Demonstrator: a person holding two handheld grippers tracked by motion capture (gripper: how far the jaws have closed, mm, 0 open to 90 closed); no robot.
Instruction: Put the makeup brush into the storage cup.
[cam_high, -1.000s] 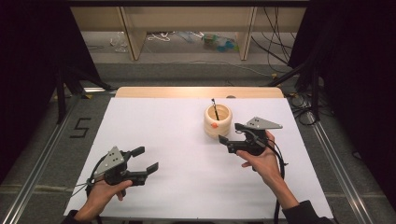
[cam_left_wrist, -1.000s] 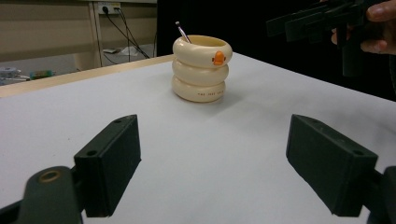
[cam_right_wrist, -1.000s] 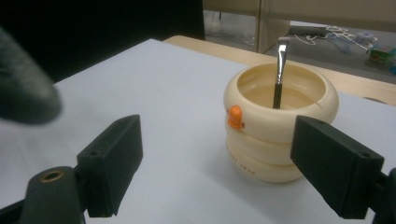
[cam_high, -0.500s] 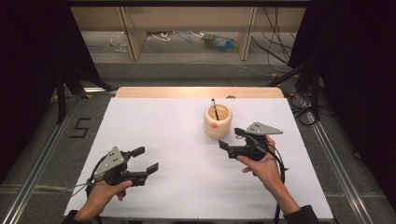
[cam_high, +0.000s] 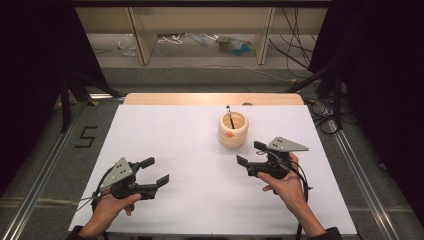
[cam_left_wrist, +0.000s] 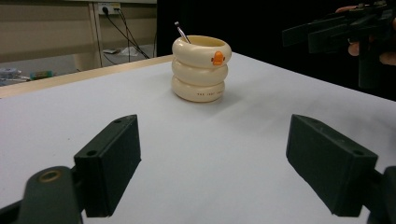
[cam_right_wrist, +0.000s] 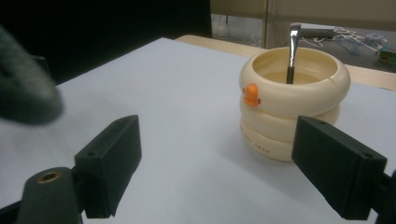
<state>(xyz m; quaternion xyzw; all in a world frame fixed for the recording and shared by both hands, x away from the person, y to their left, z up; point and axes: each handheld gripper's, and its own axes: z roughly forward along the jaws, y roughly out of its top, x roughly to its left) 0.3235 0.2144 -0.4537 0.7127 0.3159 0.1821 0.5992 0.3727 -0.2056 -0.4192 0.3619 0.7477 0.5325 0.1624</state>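
A cream cup (cam_high: 233, 130) made of stacked rings, with an orange beak on its side, stands right of the table's middle. A thin dark stick (cam_high: 229, 114) leans inside it. My right gripper (cam_high: 250, 153) is open just in front of the cup and to its right, jaws pointing left, holding nothing. My left gripper (cam_high: 156, 170) is open near the front left of the white table (cam_high: 175, 130), also holding nothing. The left gripper view has the cup (cam_left_wrist: 201, 67) ahead between wide jaws and the right gripper (cam_left_wrist: 322, 32) at top right. The right gripper view has the cup (cam_right_wrist: 292, 102) close by.
A wooden strip (cam_high: 212, 98) runs along the table's far edge. Beyond it are floor cables and shelf legs (cam_high: 140, 35). Metal rails (cam_high: 40, 170) flank the table on both sides. A blurred dark shape (cam_right_wrist: 23, 88) sits at the left of the right gripper view.
My right gripper has drawn back a little from the cup toward the person. The left gripper has not moved.
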